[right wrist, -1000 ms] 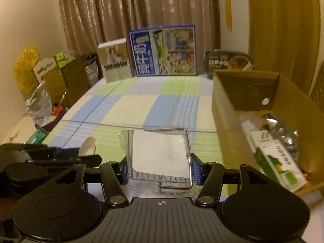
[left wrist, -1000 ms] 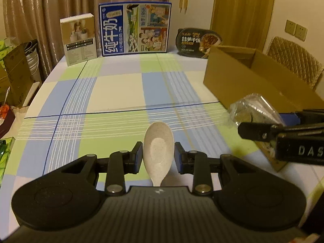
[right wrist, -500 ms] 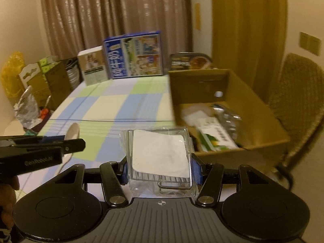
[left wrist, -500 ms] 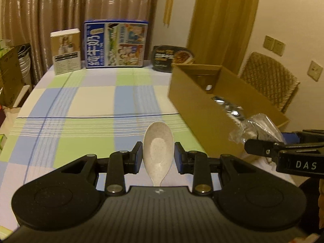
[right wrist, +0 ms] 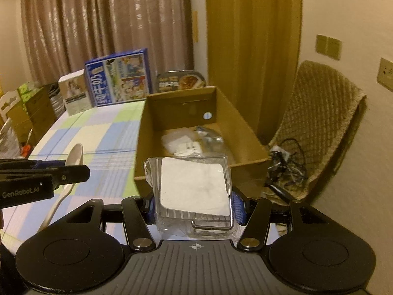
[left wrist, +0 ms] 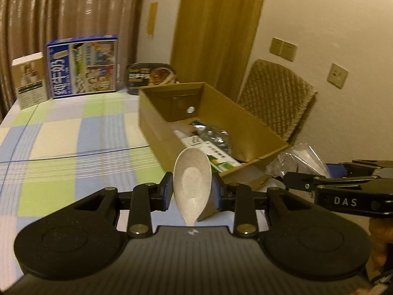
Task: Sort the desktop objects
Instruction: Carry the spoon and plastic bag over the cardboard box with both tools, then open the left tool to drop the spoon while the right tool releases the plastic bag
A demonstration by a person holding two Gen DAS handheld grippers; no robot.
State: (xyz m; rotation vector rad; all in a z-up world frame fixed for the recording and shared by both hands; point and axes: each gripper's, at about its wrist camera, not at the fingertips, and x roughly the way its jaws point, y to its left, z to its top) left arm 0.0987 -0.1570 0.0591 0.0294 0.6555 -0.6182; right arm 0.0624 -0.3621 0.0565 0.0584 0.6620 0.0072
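My left gripper is shut on a speckled white spoon, bowl forward, held in the air near the front corner of an open cardboard box. My right gripper is shut on a clear plastic packet with a white square inside, held just in front of the box's near wall. The box holds several packets, among them a green-and-white one. The left gripper with the spoon shows at the left of the right wrist view. The right gripper's finger shows at the right of the left wrist view.
The checked tablecloth covers the table. At the far edge stand a blue milk carton box, a small white box and a black food tray. A wicker-covered chair with cables on its seat stands right of the table.
Both grippers have swung right toward the cardboard box, carrying the spoon and the packet. The box's inside and the chair are now in view.
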